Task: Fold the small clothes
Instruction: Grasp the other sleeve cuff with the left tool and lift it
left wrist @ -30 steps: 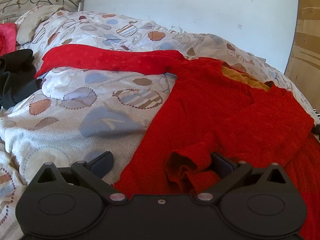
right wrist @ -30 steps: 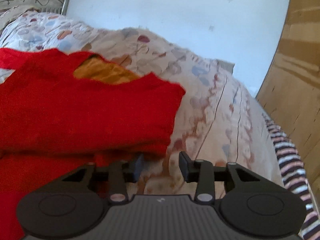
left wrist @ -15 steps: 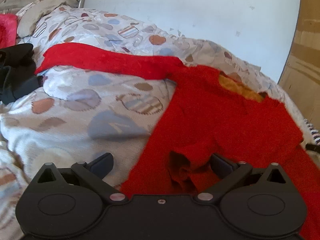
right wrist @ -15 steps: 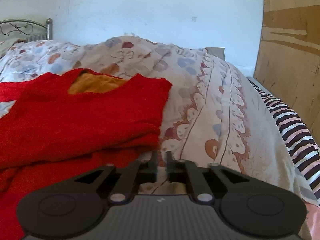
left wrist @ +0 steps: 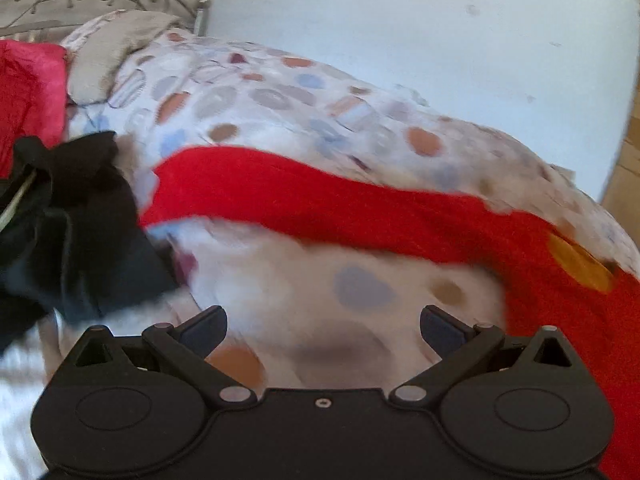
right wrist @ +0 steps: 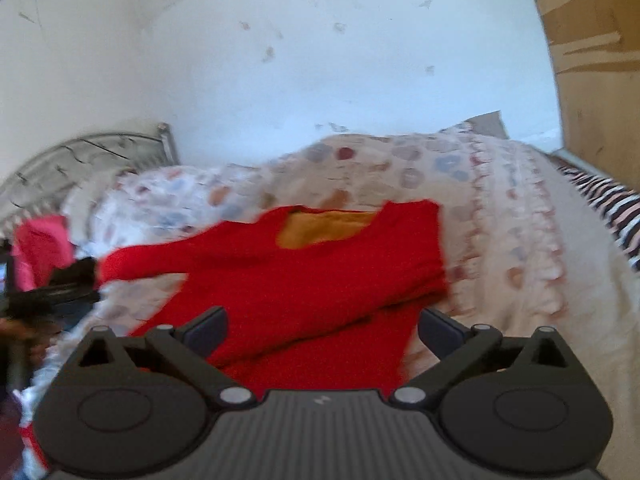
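Both grippers had let go of the soft red knit sweater [right wrist: 304,280] and backed off. Left fingers [left wrist: 204,326] sat wide apart, right ones [right wrist: 206,326] were opening, both empty. Floppy stuff; I'd grab the outstretched sleeve [left wrist: 280,196] cuff.

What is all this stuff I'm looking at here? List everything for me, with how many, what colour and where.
red sweater: one, red with an orange-yellow lining at the neck, spread on the bed, one sleeve stretched out to the left
duvet: one, white with blue, brown and grey spots, covering the bed
black clothes: a pile, count unclear, black, at the left by the sleeve end
pink cloth: one, pink-red, far left near the headboard
pillow: one, beige, by the headboard
headboard: one, grey metal, far left
striped cloth: one, black and white, right edge
wall: white, behind the bed
left gripper: black, open, nothing between the jaws
right gripper: black, jaws opening, nothing gripped
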`<state>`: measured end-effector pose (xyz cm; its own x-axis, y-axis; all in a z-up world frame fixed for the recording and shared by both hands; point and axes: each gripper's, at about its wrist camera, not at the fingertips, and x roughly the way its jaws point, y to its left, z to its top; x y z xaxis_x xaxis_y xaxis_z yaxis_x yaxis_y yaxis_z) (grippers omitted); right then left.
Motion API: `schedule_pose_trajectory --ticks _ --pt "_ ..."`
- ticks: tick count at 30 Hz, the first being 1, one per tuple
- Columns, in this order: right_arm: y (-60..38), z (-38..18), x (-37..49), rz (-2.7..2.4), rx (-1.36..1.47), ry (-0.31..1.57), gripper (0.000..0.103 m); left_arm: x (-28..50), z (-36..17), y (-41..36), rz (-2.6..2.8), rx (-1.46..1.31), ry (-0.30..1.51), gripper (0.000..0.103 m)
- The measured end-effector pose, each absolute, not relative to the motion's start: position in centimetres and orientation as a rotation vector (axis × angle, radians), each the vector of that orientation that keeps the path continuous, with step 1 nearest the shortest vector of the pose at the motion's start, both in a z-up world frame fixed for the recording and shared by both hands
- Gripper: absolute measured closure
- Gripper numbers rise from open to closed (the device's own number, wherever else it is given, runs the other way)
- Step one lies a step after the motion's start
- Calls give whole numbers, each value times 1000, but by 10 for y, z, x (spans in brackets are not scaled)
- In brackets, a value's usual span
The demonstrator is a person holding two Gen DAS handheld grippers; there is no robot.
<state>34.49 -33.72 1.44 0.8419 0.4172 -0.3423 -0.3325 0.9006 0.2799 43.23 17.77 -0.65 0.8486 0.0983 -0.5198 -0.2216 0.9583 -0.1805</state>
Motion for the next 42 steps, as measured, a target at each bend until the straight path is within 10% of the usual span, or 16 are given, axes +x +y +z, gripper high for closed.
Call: schedule_pose_trajectory --ticks 11,21,42 --pt "-291 -12 343 455 130 488 0 519 -24 286 372 -591 463 7" --pt "-305 -30 354 435 262 572 0 521 -34 311 518 -819 306 90" --pt "-325 -21 328 408 379 436 0 482 136 112 -117 48 13 97"
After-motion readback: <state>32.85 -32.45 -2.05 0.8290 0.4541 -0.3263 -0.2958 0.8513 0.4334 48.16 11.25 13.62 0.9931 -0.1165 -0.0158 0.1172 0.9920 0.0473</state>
